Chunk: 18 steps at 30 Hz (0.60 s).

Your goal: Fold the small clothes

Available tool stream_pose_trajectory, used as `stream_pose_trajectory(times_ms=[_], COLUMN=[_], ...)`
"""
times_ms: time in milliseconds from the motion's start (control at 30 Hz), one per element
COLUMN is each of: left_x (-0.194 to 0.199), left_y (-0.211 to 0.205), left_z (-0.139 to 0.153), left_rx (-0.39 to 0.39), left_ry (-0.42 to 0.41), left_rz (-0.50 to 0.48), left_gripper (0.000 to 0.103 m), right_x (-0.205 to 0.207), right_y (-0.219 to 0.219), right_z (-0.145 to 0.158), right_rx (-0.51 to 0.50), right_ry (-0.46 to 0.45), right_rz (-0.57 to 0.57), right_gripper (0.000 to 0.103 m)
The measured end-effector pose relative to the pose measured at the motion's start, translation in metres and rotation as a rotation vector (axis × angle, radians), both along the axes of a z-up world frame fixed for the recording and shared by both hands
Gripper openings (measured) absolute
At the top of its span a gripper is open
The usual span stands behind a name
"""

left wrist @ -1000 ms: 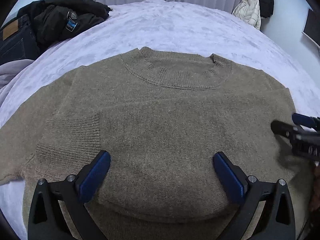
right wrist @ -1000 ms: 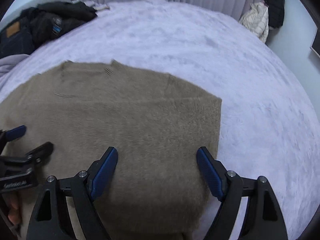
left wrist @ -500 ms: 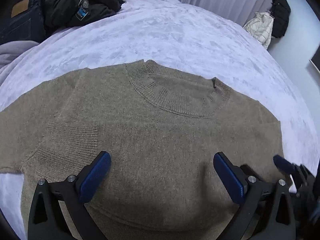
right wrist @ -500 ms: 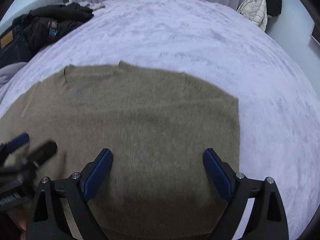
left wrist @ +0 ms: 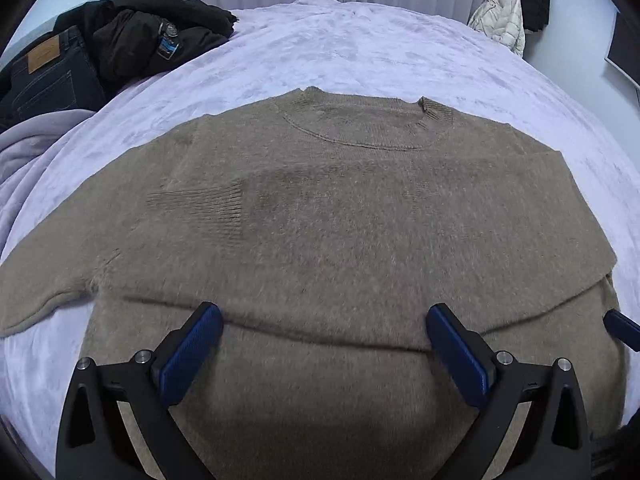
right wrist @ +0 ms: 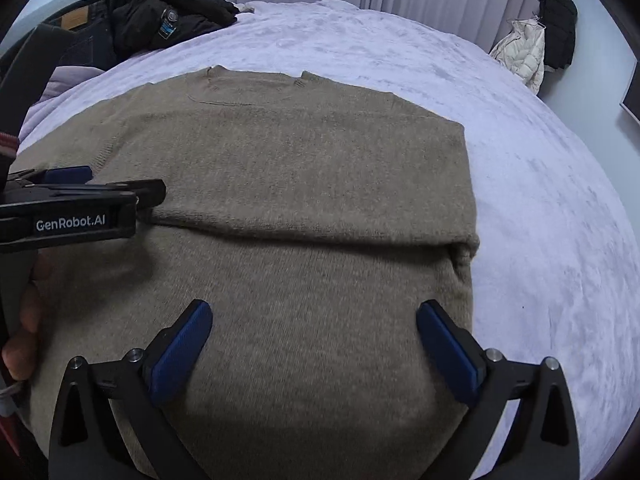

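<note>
Lying flat, fuzzy knit sweater (left wrist: 340,216)

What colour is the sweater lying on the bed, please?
The sweater is plain brownish-olive knit; the left wrist view shows it best.

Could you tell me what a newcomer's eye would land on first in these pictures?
First, the brown sweater, spread over the lavender bedspread, its sleeves folded in. Next, the right claw, jaws opening above the sweater with nothing pinched between them. Last, the dark clothes pile at the far left corner.
</note>
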State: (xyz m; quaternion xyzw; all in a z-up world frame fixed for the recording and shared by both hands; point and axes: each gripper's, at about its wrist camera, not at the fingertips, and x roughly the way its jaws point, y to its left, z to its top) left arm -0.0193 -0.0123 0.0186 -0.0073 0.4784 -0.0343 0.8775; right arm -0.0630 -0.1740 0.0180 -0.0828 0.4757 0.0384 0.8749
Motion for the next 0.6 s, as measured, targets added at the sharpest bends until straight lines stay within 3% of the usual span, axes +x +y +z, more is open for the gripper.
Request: stream_pose_trajectory(times_ms=[67, 133, 267, 367, 433, 500, 600], left_x=[-0.007, -0.004, 0.015, 0.014, 0.013, 0.007, -0.006], left_y=[0.011, 0.017, 0.032, 0.035, 0.035, 0.043, 0.062], left_z=[0.011, 0.012, -0.019, -0.021, -0.021, -0.013, -0.002], left_rx=[-0.085, -0.100, -0.120, -0.136, -0.091, -0.128, -0.095], left_ry=[-0.036, -0.060, 0.023, 0.000, 0.006, -0.005, -0.041], left_rz=[0.004, 0.026, 0.076, 0.082, 0.114, 0.137, 0.207], left_gripper=[0.103, 0.103, 0.103, 0.101, 0.102, 0.102, 0.102], right_x=[0.002, 0.007, 0.039, 0.068, 0.081, 0.086, 0.083], right_y=[-0.004, -0.006, 0.007, 0.020, 0.028, 0.024, 0.025], right_z=[0.008, 0.022, 0.034, 0.023, 0.003, -0.007, -0.007], right_rx=[0.029, 0.055, 0.057, 0.077, 0.057, 0.086, 0.078], right_ry=[0.022, -0.026, -0.074, -0.012, 0.037, 0.037, 0.011], right_rz=[-0.004, -0.021, -0.023, 0.010, 0.028, -0.001, -0.010], right_gripper=[0.102, 0.102, 0.102, 0.102, 0.102, 0.102, 0.102])
